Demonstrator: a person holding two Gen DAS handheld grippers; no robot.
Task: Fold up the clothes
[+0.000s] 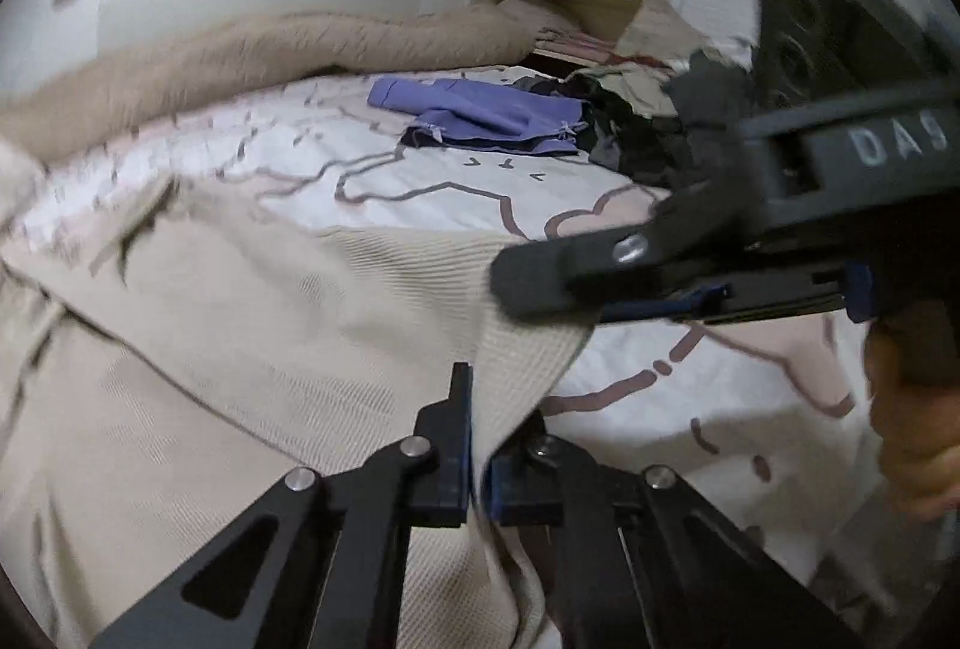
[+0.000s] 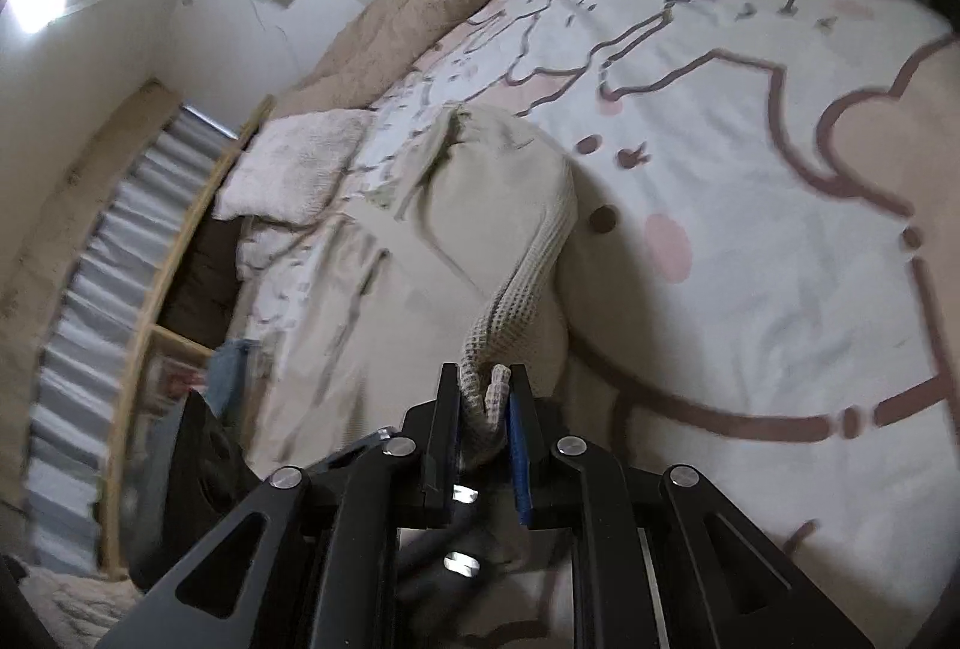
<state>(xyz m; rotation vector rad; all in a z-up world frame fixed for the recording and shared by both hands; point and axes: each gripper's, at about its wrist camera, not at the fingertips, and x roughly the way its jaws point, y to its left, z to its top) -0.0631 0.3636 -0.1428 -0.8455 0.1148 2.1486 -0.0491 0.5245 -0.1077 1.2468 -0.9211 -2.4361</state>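
A beige waffle-knit garment lies spread on the bed, its near edge lifted. My left gripper is shut on that edge, with the cloth running between the fingers. My right gripper is shut on another bunched edge of the same garment, which stretches away from it over the bed. In the left wrist view the right gripper reaches in from the right and pinches the cloth just above the left one.
The white bedsheet has pink cartoon outlines. A folded purple garment lies further back, next to a pile of dark clothes. A tan fleece blanket runs along the far side. A wooden shelf stands beside the bed.
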